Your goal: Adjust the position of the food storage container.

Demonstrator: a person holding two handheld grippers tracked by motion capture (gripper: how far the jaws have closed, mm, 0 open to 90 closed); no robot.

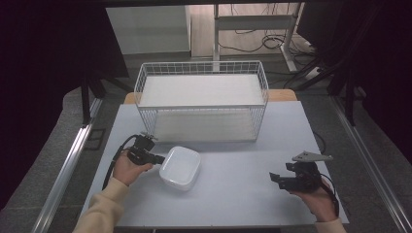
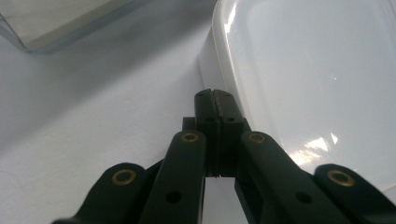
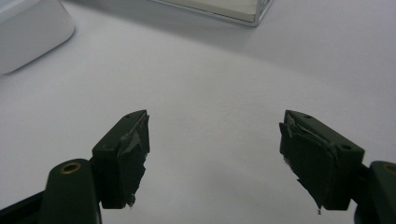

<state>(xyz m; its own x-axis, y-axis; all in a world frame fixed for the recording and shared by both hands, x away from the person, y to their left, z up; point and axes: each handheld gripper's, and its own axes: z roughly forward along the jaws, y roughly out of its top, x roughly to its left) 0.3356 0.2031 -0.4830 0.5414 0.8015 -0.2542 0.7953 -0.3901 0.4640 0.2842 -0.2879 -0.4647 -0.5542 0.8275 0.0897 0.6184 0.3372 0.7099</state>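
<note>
The white container sits on the table before the wire basket; our left gripper, clenched at its rim, judges a lift next; right gripper waits released

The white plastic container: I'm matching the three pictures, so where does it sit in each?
High view: white container left of centre, at the left gripper tips.
Left gripper view: upper right, beside the shut jaws.
Right gripper view: top-left corner.
Shared landmark: wire basket.
</note>
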